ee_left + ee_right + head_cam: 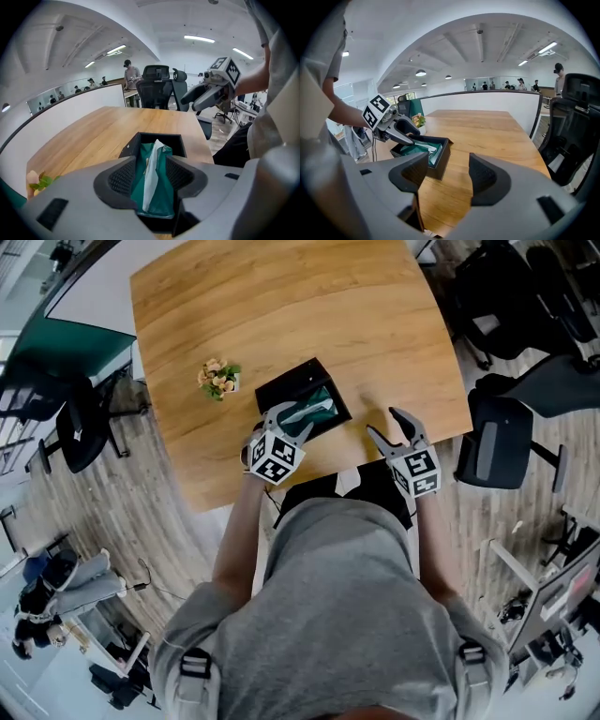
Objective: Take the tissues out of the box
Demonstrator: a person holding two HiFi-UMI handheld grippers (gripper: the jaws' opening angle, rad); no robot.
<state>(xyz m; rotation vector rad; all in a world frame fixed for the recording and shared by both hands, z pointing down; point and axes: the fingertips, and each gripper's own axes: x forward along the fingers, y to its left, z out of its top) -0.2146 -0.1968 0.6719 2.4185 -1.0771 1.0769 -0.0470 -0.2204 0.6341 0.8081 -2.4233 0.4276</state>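
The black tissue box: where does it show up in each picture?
Head view: black tissue box just above picture centre.
Left gripper view: box low centre.
Right gripper view: box left of centre.
Shared landmark: small flower pot near the box, in all three.

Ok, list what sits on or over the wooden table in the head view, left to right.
Going rightward: small pot of pale flowers → open black box holding a green tissue pack → right gripper.
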